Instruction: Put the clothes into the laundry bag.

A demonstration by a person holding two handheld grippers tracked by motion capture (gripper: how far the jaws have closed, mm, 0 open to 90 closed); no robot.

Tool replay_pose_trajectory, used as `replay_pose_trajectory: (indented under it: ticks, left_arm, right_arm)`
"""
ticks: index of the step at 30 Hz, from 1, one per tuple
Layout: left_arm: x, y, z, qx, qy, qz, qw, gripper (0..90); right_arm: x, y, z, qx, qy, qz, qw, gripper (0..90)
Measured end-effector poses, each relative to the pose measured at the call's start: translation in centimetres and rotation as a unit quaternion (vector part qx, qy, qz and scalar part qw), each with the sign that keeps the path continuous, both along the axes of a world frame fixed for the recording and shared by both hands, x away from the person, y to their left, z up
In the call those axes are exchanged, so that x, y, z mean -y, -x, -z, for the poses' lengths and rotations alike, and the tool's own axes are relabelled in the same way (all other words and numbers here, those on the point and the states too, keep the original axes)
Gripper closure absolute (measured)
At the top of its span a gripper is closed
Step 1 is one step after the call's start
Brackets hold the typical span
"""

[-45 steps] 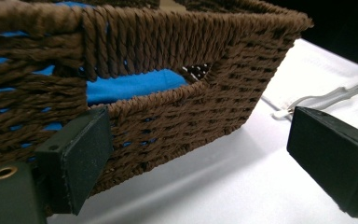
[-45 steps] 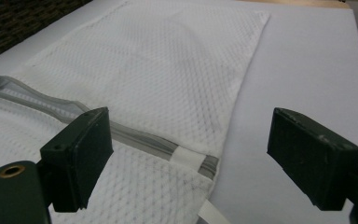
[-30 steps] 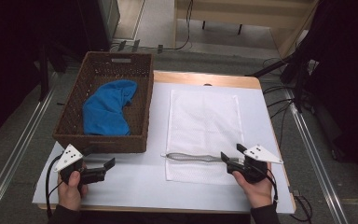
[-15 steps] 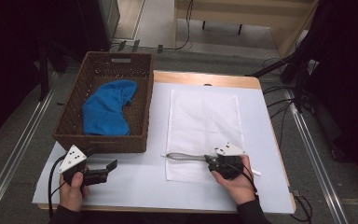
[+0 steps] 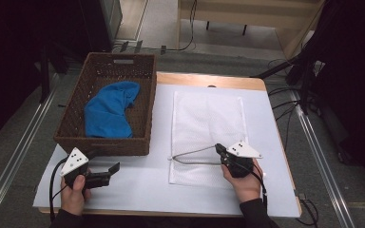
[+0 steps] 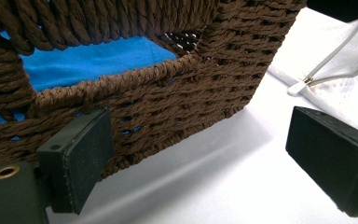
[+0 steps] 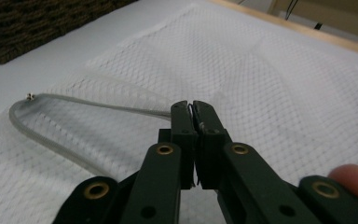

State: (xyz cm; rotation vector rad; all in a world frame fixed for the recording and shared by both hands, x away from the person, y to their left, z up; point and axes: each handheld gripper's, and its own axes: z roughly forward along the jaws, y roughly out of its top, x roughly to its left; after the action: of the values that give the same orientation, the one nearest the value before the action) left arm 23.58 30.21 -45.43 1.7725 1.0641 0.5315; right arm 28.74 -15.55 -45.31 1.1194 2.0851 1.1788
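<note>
The right hand-held gripper is clenched on the upper edge of the zipper opening of a white mesh laundry bag, lifting that edge so the mouth gapes in a narrow loop. The bag lies flat on the white tabletop, its open end towards the person, just right of the wicker basket. Inside the basket lies a crumpled blue cloth. The left hand-held gripper hovers low over the tabletop near the basket's front corner, its jaws spread wide and holding nothing; the basket wall fills the space just ahead of it.
</note>
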Motion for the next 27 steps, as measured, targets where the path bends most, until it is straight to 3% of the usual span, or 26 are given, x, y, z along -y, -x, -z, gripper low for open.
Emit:
replay_pose_trajectory:
  ticks: [4, 5, 9, 10, 11, 15, 17, 23, 27]
  left_arm:
    - [0.0, 0.0, 0.0, 0.000, 0.001, -0.002, 1.0000, 8.1]
    - [0.0, 0.0, 0.0, 0.000, 0.001, -0.003, 1.0000, 8.1]
    - [-0.1, 0.0, 0.0, 0.000, 0.004, -0.003, 1.0000, 8.1]
    - [-0.1, 0.0, 0.0, 0.000, 0.004, -0.003, 1.0000, 8.1]
    - [0.0, 0.0, 0.0, 0.001, 0.002, -0.003, 1.0000, 8.0]
    - [0.0, 0.0, 0.0, 0.001, -0.001, -0.001, 1.0000, 8.1]
    - [0.0, 0.0, 0.0, 0.000, 0.001, -0.003, 1.0000, 8.0]
    - [0.1, -0.1, 0.1, 0.000, -0.003, -0.003, 1.0000, 8.1]
    - [0.2, 0.0, 0.1, 0.001, -0.008, -0.003, 1.0000, 8.1]
  right_arm:
    - [0.2, -0.1, 0.8, -0.040, -0.003, -0.009, 0.9992, 71.9]
    - [0.2, -0.1, 0.8, -0.040, -0.003, -0.009, 0.9992, 71.9]
    - [0.2, 1.0, 1.3, -0.060, 0.009, -0.021, 0.9979, 55.3]
    - [0.2, 1.0, 1.3, -0.060, 0.009, -0.021, 0.9979, 55.3]
    - [-0.3, 1.0, 1.6, -0.064, 0.033, -0.005, 0.9974, 50.7]
    - [-0.9, 0.2, 2.1, -0.084, 0.054, 0.022, 0.9947, 46.5]
    - [-1.5, -0.5, 2.4, -0.092, 0.078, 0.050, 0.9915, 45.6]
    - [-1.9, -1.4, 2.3, -0.094, 0.093, 0.088, 0.9872, 43.4]
    - [-1.8, -2.0, 2.4, -0.088, 0.088, 0.121, 0.9848, 51.0]
